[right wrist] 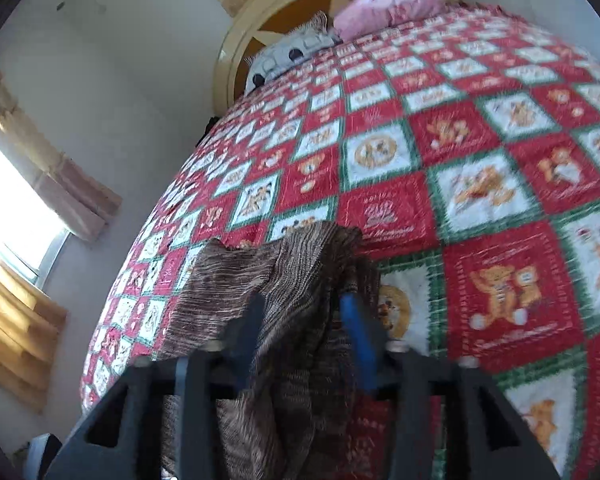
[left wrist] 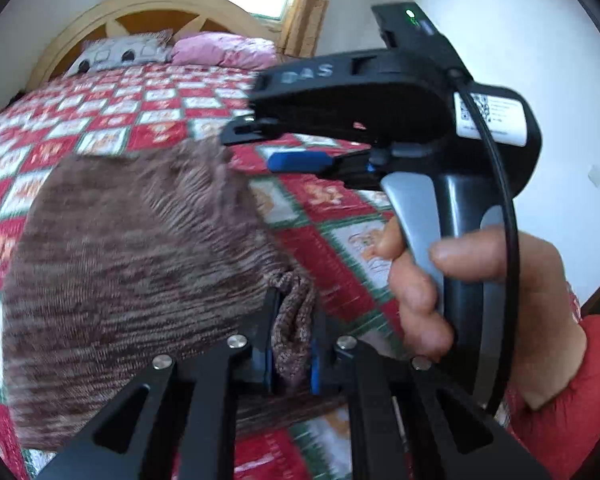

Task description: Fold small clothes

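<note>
**Brown knit cloth held up over the bed**

A big bed (right wrist: 460, 184) fills the room. It has a red, white and green quilt with little bears on it. At the head of the bed lie a pink pillow (right wrist: 388, 4) and a grey pillow with black dots (right wrist: 284, 58), in front of a yellow wooden headboard (left wrist: 156, 4). Light comes in through windows with tan curtains (right wrist: 60, 184).

The left tool (left wrist: 292, 344) is pinched tight on a bunched bit of the brown knit cloth (left wrist: 132, 264). The rest of the cloth spreads out to the left, above the quilt.

The right tool (right wrist: 304, 320) also has the brown cloth between its two fingers, and the cloth hangs down from it in folds. In the left view a hand (left wrist: 480, 304) in a red sleeve grips the handle of the right tool, just beside the cloth.
</note>
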A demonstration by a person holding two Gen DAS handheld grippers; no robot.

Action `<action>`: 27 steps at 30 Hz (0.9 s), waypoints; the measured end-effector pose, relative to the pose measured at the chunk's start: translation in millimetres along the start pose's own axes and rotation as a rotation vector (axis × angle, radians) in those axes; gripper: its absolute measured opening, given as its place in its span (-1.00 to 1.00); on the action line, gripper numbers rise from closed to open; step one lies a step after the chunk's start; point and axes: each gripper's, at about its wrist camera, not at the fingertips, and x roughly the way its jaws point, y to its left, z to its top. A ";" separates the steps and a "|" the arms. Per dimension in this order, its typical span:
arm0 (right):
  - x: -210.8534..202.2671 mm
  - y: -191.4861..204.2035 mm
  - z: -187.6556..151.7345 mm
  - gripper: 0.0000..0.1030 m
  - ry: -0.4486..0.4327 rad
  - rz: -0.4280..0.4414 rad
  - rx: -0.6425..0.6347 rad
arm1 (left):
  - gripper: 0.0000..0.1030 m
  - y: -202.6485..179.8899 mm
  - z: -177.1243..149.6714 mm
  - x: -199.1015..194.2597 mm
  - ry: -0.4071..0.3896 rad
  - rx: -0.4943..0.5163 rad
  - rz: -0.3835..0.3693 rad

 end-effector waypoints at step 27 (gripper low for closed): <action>-10.4 20.7 -86.4 -0.36 0.081 -0.237 -0.230 | 0.72 29.4 -7.7 -71.2 -0.025 0.110 0.473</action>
